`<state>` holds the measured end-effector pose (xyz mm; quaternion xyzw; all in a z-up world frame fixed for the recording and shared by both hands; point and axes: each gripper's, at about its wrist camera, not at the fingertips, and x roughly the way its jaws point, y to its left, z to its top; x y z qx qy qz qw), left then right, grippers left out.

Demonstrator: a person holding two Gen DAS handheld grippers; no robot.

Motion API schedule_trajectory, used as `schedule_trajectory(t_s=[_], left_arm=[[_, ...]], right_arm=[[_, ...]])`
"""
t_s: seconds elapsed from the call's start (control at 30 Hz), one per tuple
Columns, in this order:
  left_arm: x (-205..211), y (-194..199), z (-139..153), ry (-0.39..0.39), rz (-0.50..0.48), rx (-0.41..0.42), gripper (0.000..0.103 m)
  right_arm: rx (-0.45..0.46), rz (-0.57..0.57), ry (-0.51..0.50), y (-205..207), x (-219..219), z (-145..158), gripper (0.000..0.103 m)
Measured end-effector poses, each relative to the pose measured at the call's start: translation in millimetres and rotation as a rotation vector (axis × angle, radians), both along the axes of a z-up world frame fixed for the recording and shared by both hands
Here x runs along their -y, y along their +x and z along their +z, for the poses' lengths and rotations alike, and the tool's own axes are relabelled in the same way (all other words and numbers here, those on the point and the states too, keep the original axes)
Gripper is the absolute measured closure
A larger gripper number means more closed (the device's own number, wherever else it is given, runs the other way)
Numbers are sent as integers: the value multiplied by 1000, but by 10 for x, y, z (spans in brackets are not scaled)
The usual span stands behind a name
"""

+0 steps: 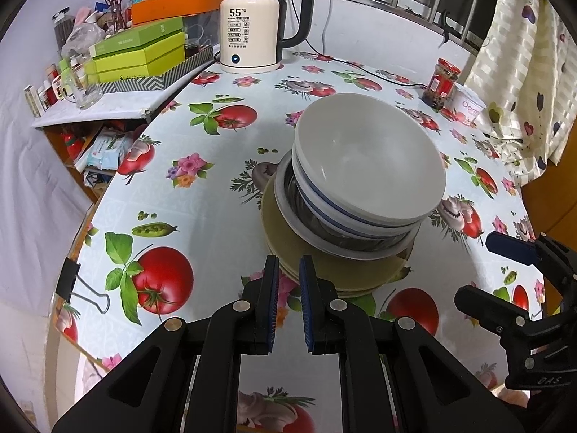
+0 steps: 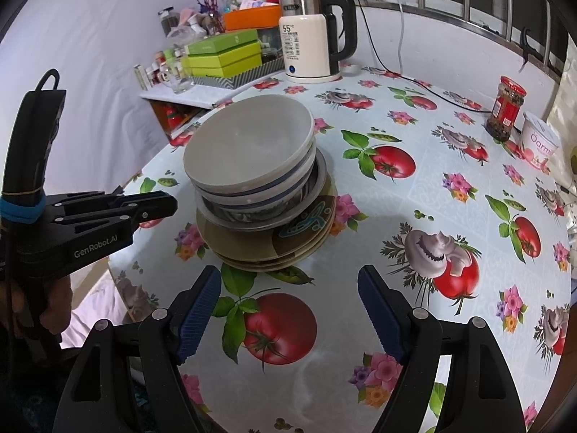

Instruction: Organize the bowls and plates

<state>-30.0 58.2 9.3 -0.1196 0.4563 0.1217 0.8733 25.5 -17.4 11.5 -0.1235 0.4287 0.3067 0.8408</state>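
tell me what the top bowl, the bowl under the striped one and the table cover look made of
Top bowl: likely glazed ceramic or melamine, smooth white with soft sheen.
Bowl under the striped one: probably stainless steel, mirror-like grey reflections.
Table cover: looks like printed plastic or oilcloth, glossy glare.

Lower plates (image 2: 252,256) showing only rims beneath the bowls (image 2: 249,151), steel dish (image 1: 306,213) lying mostly covered, kettle (image 2: 310,50) print staying too small to read, curtain (image 1: 519,72) running off the frame edge, hand (image 2: 54,303) hiding behind the left gripper (image 2: 158,204)
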Motion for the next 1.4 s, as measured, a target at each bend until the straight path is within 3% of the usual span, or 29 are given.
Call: schedule_trajectory(t_s=[1.4], left_arm=[[-48,112,-126,16,5,-19,91]], right_arm=[[1,-6,-28,91,-141,-79,23]])
